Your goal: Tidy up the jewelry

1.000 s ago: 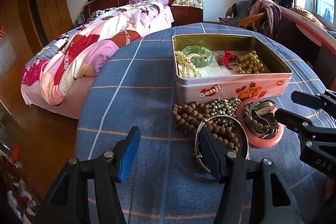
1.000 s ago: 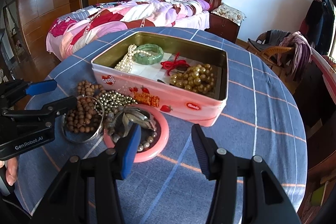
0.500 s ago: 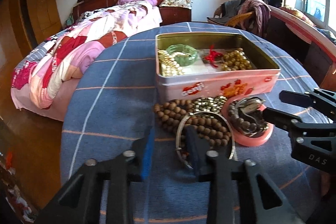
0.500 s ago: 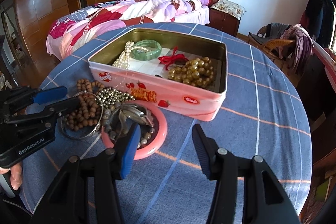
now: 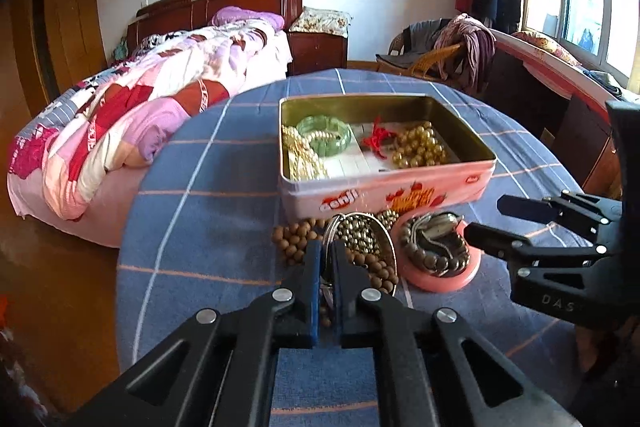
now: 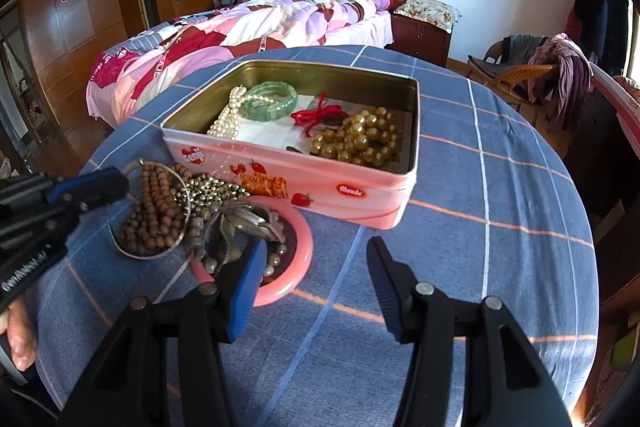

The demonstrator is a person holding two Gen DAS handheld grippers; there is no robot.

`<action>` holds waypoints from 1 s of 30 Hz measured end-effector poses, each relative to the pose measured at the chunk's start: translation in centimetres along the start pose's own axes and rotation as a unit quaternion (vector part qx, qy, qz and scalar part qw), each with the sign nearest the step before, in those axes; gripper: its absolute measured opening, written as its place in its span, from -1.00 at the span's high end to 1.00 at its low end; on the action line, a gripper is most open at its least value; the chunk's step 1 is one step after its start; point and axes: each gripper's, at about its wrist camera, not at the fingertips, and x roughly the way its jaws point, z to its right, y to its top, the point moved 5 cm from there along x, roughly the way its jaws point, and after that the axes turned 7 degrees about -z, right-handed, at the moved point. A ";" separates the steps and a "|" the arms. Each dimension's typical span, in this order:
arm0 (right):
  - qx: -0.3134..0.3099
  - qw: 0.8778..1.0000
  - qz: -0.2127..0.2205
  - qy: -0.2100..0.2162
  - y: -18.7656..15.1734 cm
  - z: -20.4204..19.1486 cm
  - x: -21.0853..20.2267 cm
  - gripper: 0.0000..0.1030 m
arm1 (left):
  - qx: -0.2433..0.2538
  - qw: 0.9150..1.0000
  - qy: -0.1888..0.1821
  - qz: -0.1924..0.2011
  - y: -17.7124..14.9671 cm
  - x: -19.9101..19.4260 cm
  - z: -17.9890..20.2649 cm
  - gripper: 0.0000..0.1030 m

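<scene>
A pink tin box (image 5: pixel 384 187) (image 6: pixel 304 183) stands on the blue checked table and holds a green bangle (image 6: pixel 270 101), pearls, a red cord and gold beads (image 6: pixel 358 141). In front of it lie brown wooden beads (image 6: pixel 154 215), metallic beads (image 6: pixel 210 187) and a pink round tray (image 6: pixel 302 247) with dark beads. My left gripper (image 5: pixel 328 259) is shut on a thin silver bangle (image 5: pixel 388 247) (image 6: pixel 120 243) that rings the wooden beads. My right gripper (image 6: pixel 316 267) is open and empty, just in front of the pink tray.
The round table (image 6: pixel 500 187) drops off at its edges on all sides. A bed (image 6: pixel 240 27) lies behind left, a wicker chair (image 6: pixel 520 75) with clothes behind right. A bench (image 5: pixel 560 79) runs under the window.
My left gripper has closed from wide open onto the near rim of the silver bangle and moved in towards the bead pile. The right gripper stayed open and hardly moved.
</scene>
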 end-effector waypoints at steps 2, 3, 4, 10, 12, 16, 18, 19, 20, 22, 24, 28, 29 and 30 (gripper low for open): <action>-0.001 1.000 0.003 -0.001 0.0 0.0 -0.1 -0.08 | -0.004 1.000 0.002 0.005 0.2 -0.5 -0.3 0.93; -0.003 1.000 0.004 -0.001 0.0 -0.1 -0.2 -0.08 | -0.005 1.000 0.002 0.007 0.3 -0.6 -0.3 0.93; -0.004 1.000 0.003 -0.001 0.1 -0.1 -0.1 -0.08 | -0.007 1.000 0.002 0.011 0.4 -1.0 -0.4 0.93; -0.016 1.000 0.004 -0.006 0.4 -0.8 0.0 -0.08 | -0.003 0.999 -0.004 0.032 1.1 -2.5 -0.2 0.92; -0.022 1.000 0.006 -0.006 0.7 -1.1 0.0 -0.08 | -0.003 0.999 -0.008 0.035 1.1 -2.6 -0.1 0.92; -0.031 0.999 0.006 0.002 1.3 -1.9 0.2 -0.08 | -0.008 0.999 -0.010 0.034 1.1 -2.6 -0.4 0.93; -0.041 0.999 0.003 0.010 1.6 -2.3 0.3 -0.05 | -0.010 0.999 -0.009 0.033 1.1 -2.4 -0.6 0.93; -0.043 0.999 0.002 0.014 1.6 -2.5 0.5 -0.03 | -0.011 0.999 -0.010 0.032 1.0 -2.4 -0.6 0.93; -0.047 0.999 -0.003 0.020 1.8 -2.7 0.7 0.00 | -0.012 0.999 -0.011 0.030 1.0 -2.3 -0.6 0.93; -0.053 0.998 -0.011 0.028 2.0 -3.0 1.2 0.08 | -0.012 0.999 -0.011 0.030 0.9 -2.2 -0.7 0.93; -0.056 0.997 -0.020 0.040 2.0 -3.2 1.6 0.29 | -0.014 0.999 -0.012 0.029 0.9 -2.2 -0.8 0.93; -0.067 0.996 -0.020 0.048 1.5 -3.6 1.2 0.44 | -0.017 0.999 -0.013 0.027 0.8 -2.0 -0.9 0.92; -0.066 0.996 -0.020 0.052 1.4 -3.6 1.1 0.46 | -0.016 0.999 -0.013 0.025 0.7 -1.9 -0.9 0.92; -0.064 0.996 -0.021 0.056 1.3 -3.4 1.1 0.48 | -0.016 0.999 -0.013 0.025 0.7 -1.8 -0.9 0.92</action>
